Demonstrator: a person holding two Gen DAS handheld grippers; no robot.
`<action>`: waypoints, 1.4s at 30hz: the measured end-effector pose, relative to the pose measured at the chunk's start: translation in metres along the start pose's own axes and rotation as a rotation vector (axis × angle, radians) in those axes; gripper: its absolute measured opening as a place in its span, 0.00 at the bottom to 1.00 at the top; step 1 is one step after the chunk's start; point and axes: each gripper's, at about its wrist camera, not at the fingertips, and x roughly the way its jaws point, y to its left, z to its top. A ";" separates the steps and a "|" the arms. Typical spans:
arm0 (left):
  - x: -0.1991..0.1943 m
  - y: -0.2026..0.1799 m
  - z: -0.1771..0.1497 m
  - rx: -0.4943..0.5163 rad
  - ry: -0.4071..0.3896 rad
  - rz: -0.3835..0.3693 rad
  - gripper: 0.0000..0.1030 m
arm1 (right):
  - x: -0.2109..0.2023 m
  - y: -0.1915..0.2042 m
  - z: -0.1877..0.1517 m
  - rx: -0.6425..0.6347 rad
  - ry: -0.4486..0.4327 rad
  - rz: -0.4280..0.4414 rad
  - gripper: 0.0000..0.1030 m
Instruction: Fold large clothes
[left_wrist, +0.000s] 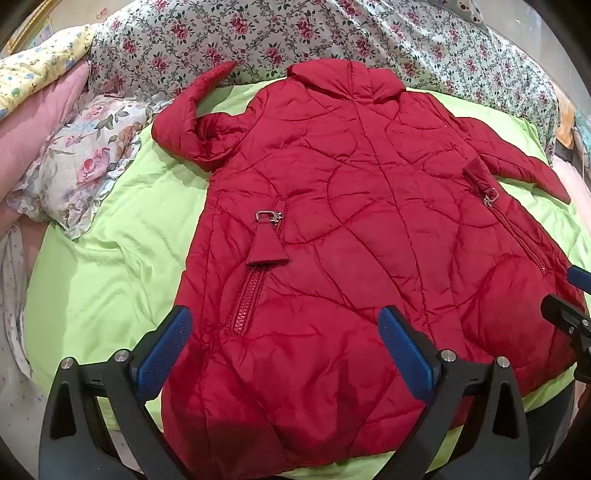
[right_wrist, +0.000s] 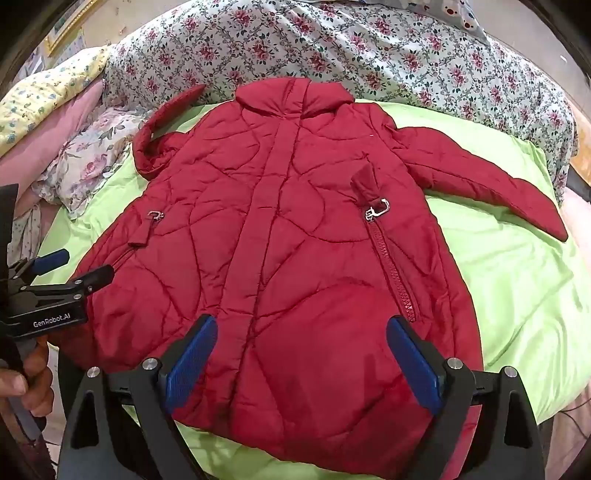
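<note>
Red jacket (left_wrist: 332, 221) flat on green sheet (left_wrist: 110, 266) (floral bedding (left_wrist: 258, 33) behind), both claws wide, empty.

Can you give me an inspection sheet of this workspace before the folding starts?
Surface: green sheet on a bed, lightly creased.
Job's things: red jacket laid flat, front up, collar far; one sleeve spread out, the other sleeve bent upward.
Clutter: flowered cloth bunched beside the jacket; pink pillow and yellow quilt at the edge.
Grippers: left tongs open, empty, over the hem; right tongs open, empty, over the hem.
Cables: nothing seen.
Surroundings: flowered blanket piled behind the collar; a hand grips the left tool.
</note>
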 end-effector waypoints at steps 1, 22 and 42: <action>0.000 0.000 0.000 0.000 0.000 0.001 0.98 | 0.000 0.001 0.000 -0.002 0.003 -0.009 0.91; 0.002 0.001 0.003 0.002 -0.003 0.004 0.98 | -0.001 0.001 0.003 0.005 -0.008 0.015 0.91; 0.004 -0.002 0.003 0.005 -0.005 0.000 0.98 | 0.001 0.001 0.005 0.009 -0.013 0.022 0.91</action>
